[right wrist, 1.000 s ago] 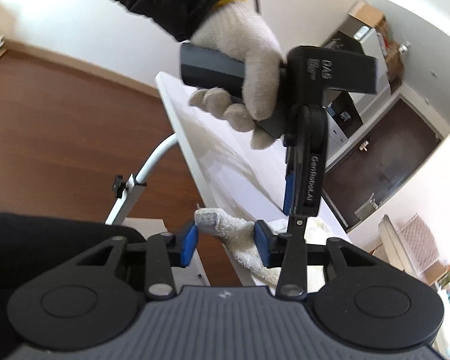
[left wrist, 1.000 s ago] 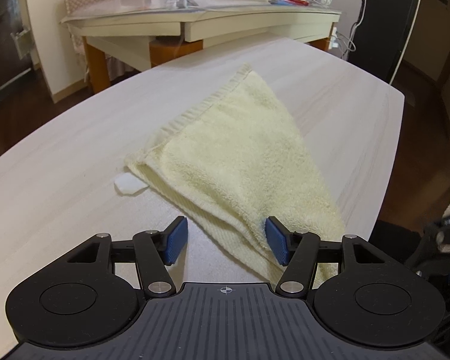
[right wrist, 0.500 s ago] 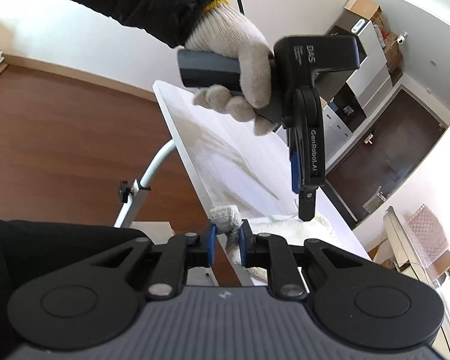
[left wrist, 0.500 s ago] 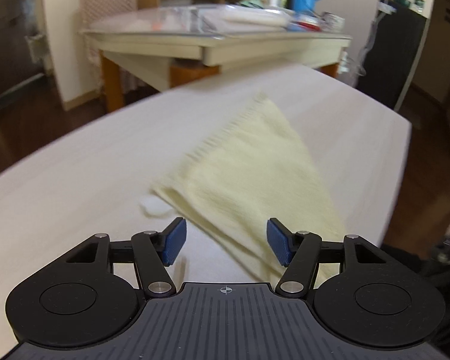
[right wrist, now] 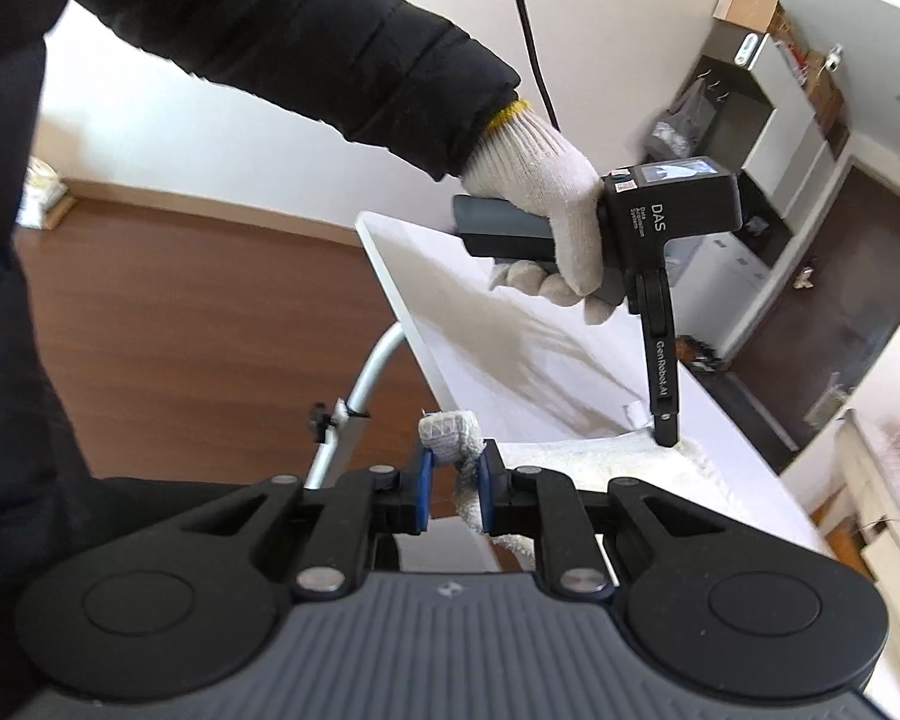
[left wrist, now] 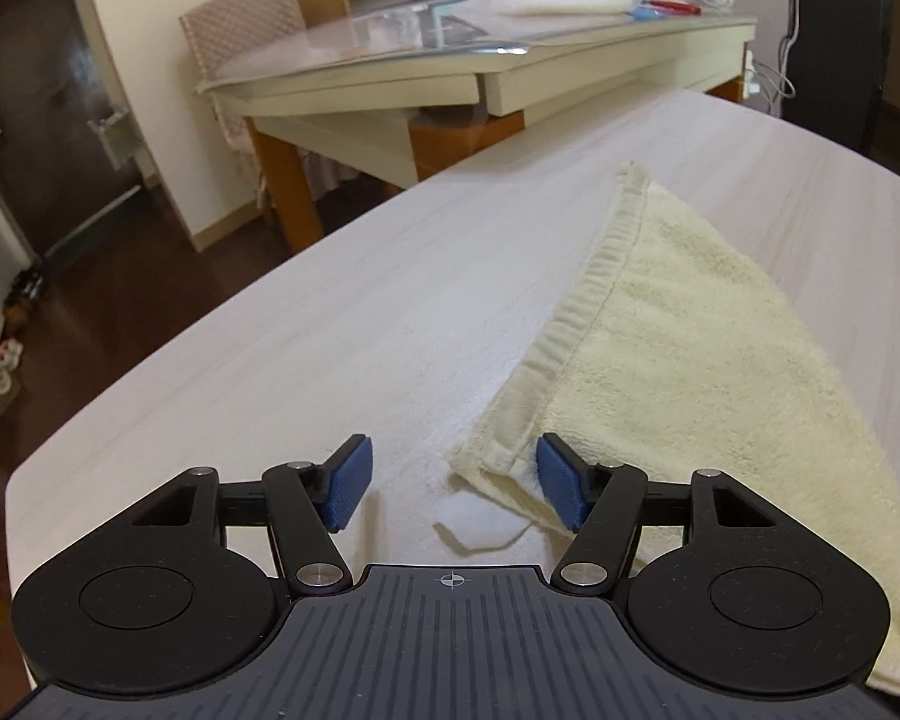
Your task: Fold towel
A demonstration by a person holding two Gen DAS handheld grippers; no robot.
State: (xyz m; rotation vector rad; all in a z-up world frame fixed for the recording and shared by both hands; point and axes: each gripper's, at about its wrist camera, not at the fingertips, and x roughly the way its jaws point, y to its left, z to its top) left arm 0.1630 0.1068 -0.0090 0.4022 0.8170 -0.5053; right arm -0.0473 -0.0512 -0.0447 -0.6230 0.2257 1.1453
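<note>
since a moment ago: right gripper [right wrist: 455, 483] has pinched in on a towel corner; the left view has swung so the towel's near corner now sits low centre, by its right pad.
towel: pale yellow towel [left wrist: 690, 372] lies folded in a triangle on the white table [left wrist: 360, 312], filling the right half of the left view, hem running up to the upper right.
right gripper: clenched on the bunched towel corner at the table edge, lower centre of its view.
left gripper: left gripper [left wrist: 450, 483] jaws opening, nothing pressed between them; the corner lies just beside the right pad [left wrist: 561, 489].
left hand: gloved left hand [right wrist: 546, 222] holds that gripper tip-down on the towel, right of centre.
step in hand: looks like securing two corners before a fold.
next move: likely settle the left jaws over that near corner, pinch, then lift both together.
</note>
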